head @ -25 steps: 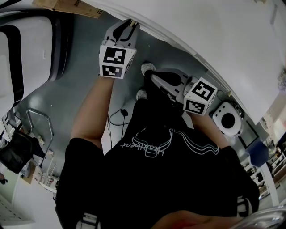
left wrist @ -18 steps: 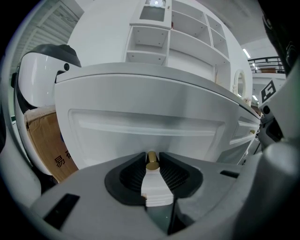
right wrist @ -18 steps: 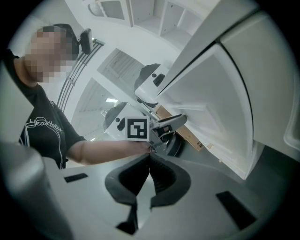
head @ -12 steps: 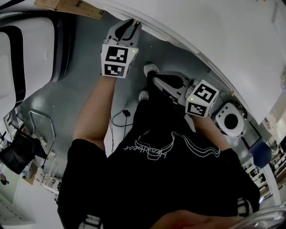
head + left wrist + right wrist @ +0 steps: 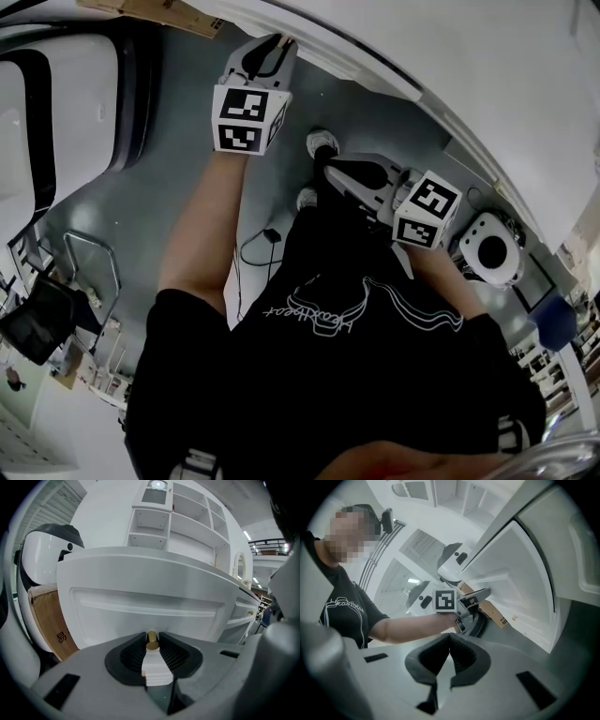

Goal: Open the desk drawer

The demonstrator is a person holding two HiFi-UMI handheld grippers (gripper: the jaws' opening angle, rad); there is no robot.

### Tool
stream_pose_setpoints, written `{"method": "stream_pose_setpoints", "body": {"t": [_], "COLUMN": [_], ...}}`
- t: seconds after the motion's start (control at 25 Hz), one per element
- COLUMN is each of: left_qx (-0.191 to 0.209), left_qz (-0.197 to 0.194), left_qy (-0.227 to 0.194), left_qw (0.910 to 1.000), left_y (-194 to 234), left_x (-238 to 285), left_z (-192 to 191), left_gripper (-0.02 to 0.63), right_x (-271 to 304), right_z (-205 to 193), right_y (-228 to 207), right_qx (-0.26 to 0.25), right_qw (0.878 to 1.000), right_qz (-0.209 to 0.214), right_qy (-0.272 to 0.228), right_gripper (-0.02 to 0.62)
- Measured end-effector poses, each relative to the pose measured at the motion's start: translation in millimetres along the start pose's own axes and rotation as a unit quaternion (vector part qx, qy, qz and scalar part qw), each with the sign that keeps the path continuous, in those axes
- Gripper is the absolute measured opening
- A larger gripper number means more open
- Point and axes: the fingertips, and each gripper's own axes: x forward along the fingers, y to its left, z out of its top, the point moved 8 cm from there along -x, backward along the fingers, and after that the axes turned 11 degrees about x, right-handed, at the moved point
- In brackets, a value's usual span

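Nearest in the head view is the person's black shirt (image 5: 319, 375), with both bare forearms reaching out over the grey floor (image 5: 159, 197). The right gripper (image 5: 449, 637) hangs low and close to the body, jaws pressed together with nothing between them. Farther out, the left gripper (image 5: 275, 45) is clenched on the small brass knob (image 5: 152, 641) of the white drawer (image 5: 140, 606), just under the edge of the desk (image 5: 469, 66). The drawer front may stand slightly proud of the desk, though the wide lens makes this hard to judge. A cardboard box (image 5: 47, 620) sits to its left, and white shelves (image 5: 187, 522) rise behind.
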Motion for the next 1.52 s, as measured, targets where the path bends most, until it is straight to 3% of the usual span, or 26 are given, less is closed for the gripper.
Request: {"method": "stream_pose_setpoints", "body": {"t": [1.52], "left_qx": [-0.004], "left_qz": [0.002], "left_qy": [0.024], "left_qw": [0.9997], "left_y": [-14.0], "left_x": [-71.4], "left_z": [-38.7], "left_gripper": [0.091], "right_x": [3.5], "right_z": [-56.1], "right_y": [45.0], "right_qx": [-0.02], "right_qw": [1.0], "right_qz": [0.006], "right_qy": [0.002], "right_gripper": [0.006]}}
